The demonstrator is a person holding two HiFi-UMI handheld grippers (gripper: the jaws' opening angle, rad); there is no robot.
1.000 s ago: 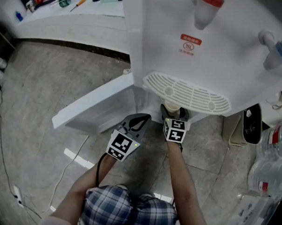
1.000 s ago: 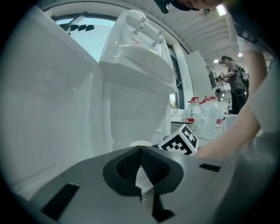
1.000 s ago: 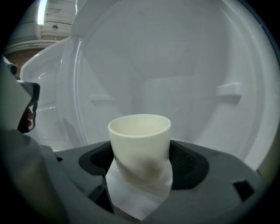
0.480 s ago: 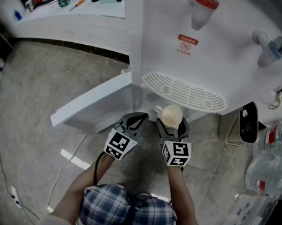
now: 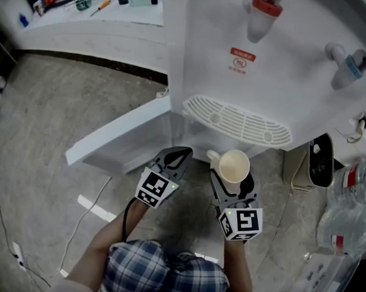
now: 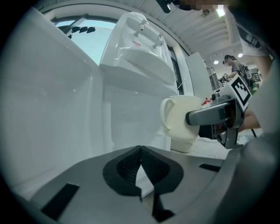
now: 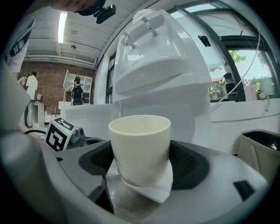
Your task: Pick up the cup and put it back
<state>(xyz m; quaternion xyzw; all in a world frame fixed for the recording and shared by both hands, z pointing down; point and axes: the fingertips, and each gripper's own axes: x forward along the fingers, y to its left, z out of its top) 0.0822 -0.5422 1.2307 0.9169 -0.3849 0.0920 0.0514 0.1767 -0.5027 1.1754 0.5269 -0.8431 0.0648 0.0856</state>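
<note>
A cream cup with a handle (image 5: 233,166) is held clear of the white water dispenser (image 5: 265,67), just below its drip grille (image 5: 238,120). My right gripper (image 5: 232,176) is shut on the cup, one pad on each side of its wall; in the right gripper view the cup (image 7: 140,144) stands upright between the dark pads, empty inside. My left gripper (image 5: 178,155) hovers to the left of the cup, shut and empty. In the left gripper view its jaws (image 6: 140,151) meet, and the cup (image 6: 181,118) shows to the right, handle facing left.
The dispenser's lower cabinet door (image 5: 120,136) hangs open to the left, just ahead of my left gripper. A red tap (image 5: 261,9) and a blue tap (image 5: 350,62) jut out above. A dark bin (image 5: 321,160) and water bottles (image 5: 350,210) stand at the right. A cable (image 5: 5,195) runs over the floor.
My right gripper has drawn back from under the drip grille towards me and to the right, bringing the cup out into full view. The left gripper has stayed put.
</note>
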